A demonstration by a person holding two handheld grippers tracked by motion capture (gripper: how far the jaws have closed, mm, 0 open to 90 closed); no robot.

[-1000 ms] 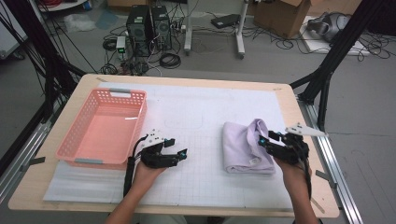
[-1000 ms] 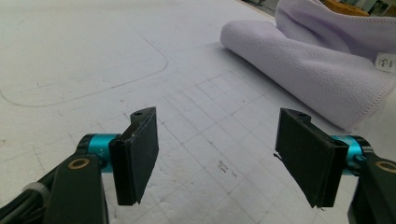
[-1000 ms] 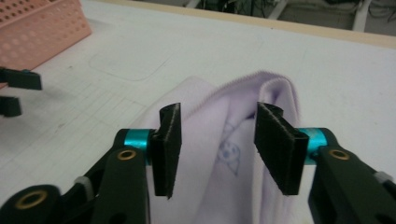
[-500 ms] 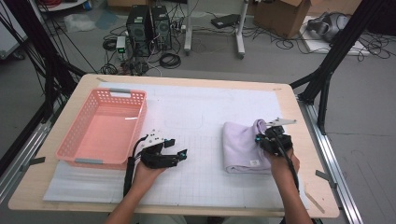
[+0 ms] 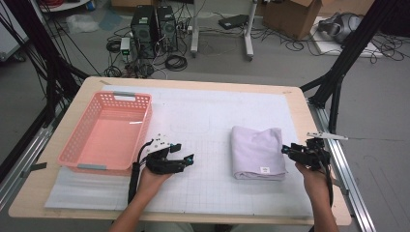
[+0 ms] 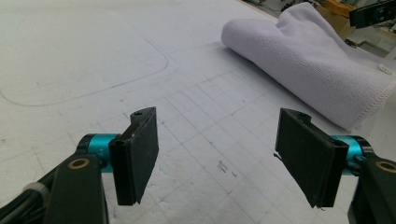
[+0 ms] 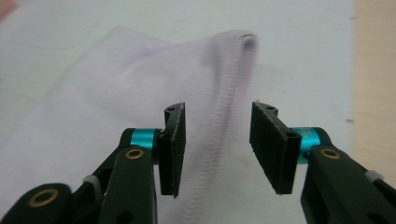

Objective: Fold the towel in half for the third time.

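You are holding your left gripper (image 5: 186,158) low over the white gridded mat (image 5: 203,125), just in front of the pink plastic basket (image 5: 109,133), with its tips pointing toward the right side of the table. In the left gripper view its jaws are standing wide apart with only bare mat between them; nothing is gripped.

The folded lavender towel (image 5: 256,152) is lying flat on the mat on the right half of the table, well apart from the basket, with a small white label (image 5: 264,169) showing near its front edge. From the left gripper view, the towel (image 6: 317,60) is sitting ahead and to the right.

You are holding your right gripper (image 5: 288,150) just beside the towel's right edge, tips aimed at it. Its jaws have just been opening, and they are now standing partly apart. In the right gripper view, the towel's stitched hem (image 7: 224,126) is running up between the two pads, but the pads are not pressing on it, so the cloth is lying free.
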